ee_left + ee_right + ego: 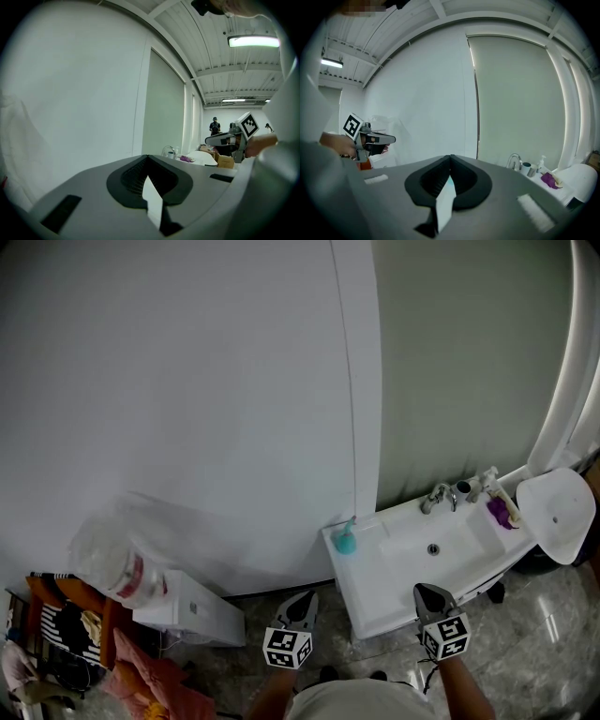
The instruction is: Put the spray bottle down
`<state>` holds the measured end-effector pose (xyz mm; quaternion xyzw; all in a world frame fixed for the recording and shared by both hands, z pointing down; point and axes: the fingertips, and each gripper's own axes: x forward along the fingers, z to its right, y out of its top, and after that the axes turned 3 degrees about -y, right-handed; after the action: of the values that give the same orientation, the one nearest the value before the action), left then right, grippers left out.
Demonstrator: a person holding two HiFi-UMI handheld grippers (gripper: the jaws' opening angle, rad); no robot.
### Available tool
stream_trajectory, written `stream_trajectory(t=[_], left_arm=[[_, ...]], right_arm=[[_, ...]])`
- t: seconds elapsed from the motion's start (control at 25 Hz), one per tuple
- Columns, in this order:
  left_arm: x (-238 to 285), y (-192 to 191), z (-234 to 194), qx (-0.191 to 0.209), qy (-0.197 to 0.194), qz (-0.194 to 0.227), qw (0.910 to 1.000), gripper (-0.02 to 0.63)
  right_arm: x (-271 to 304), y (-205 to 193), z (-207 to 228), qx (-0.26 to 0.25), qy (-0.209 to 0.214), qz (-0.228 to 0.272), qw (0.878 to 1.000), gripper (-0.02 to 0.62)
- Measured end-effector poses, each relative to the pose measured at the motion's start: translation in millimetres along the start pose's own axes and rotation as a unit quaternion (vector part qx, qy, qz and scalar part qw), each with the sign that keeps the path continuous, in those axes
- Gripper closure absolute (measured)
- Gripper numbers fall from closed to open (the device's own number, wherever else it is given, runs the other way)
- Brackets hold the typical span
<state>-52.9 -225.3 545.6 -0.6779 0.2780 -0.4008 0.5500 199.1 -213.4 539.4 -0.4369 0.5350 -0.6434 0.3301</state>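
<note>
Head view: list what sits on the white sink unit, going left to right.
teal spray bottle → faucet → dark cup → purple cloth

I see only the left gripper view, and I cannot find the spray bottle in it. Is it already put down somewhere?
Observer: Yes. The spray bottle stands at the left end of the sink counter, close to the wall, and neither gripper touches it.
Operator: Does the right gripper hold anything?
Observer: No. The right gripper has its jaws together, with nothing between them.
Operator: Where is my left gripper compared to the bottle?
Observer: In the head view, the left gripper is below the bottle, off the counter's left end and over the floor.
</note>
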Motion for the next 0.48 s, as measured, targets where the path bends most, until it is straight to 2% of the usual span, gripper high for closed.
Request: stream_trajectory(t=[0.48], left_arm=[[2.6,-2.2,-3.3,-0.010,0.010,-0.001,0.9999,0.600]], right_arm=[[-1.0,0.7,6.6,0.005,0.001,0.001,1.000,0.584]])
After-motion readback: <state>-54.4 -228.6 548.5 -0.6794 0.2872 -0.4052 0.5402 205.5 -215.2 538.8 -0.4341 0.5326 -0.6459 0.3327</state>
